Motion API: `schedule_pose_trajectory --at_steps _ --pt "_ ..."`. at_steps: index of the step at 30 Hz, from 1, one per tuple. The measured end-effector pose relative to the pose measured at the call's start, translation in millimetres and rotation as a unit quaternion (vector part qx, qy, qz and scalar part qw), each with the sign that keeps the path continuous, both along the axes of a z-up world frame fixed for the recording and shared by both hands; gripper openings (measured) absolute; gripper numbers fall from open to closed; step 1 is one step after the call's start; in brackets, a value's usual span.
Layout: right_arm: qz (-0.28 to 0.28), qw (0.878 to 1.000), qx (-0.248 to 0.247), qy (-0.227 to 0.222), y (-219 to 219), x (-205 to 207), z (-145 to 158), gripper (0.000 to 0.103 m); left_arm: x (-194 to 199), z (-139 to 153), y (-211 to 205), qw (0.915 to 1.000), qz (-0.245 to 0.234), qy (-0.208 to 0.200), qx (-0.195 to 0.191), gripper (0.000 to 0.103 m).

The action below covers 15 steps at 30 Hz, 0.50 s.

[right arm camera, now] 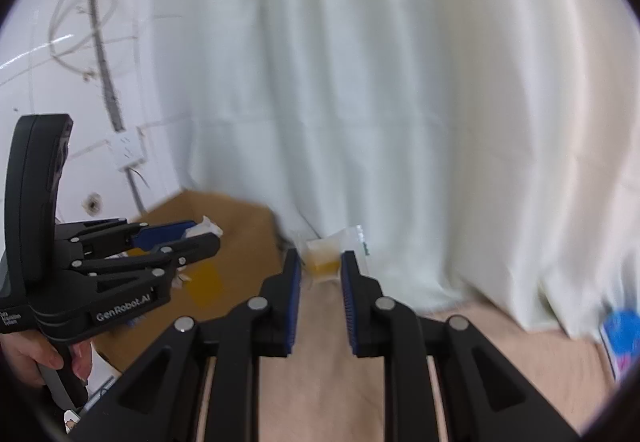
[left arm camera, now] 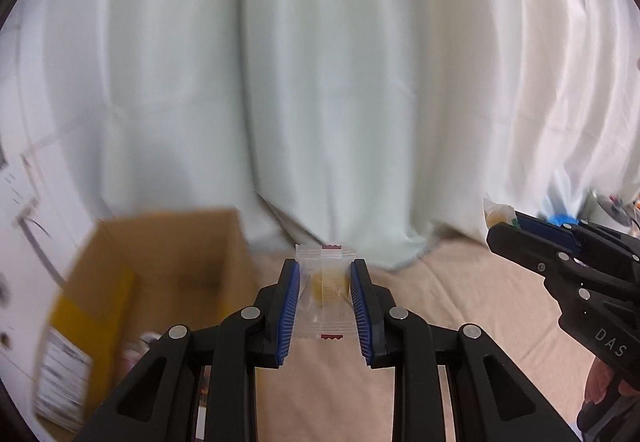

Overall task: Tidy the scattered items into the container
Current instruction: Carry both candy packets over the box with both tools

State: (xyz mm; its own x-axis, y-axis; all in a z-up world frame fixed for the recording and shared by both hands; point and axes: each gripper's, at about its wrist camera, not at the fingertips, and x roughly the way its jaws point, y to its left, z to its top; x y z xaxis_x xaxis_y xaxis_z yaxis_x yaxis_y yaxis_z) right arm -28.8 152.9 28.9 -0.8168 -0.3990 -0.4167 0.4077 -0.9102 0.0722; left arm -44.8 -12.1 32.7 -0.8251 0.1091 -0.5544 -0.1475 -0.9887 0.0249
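Two clear-wrapped yellow candies, one [left arm camera: 326, 288] upright between pads, another [right arm camera: 326, 262] likewise pinched; open cardboard box [left arm camera: 160, 262] stood left, tilted, partly filled.

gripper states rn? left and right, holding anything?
Left gripper: shut on a clear candy packet.
Right gripper: shut on a second candy packet, blurred by motion.
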Motion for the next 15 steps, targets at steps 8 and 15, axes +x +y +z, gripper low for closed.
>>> schedule_pose_trajectory --at_steps 8,15 --pt "0.074 0.997 0.001 0.032 -89 -17 35 0.023 5 32 -81 0.9976 0.065 0.022 -0.014 0.027" --pt "0.127 0.992 0.016 0.015 -166 -29 24 0.023 11 23 -167 0.9917 0.128 0.010 -0.004 0.027"
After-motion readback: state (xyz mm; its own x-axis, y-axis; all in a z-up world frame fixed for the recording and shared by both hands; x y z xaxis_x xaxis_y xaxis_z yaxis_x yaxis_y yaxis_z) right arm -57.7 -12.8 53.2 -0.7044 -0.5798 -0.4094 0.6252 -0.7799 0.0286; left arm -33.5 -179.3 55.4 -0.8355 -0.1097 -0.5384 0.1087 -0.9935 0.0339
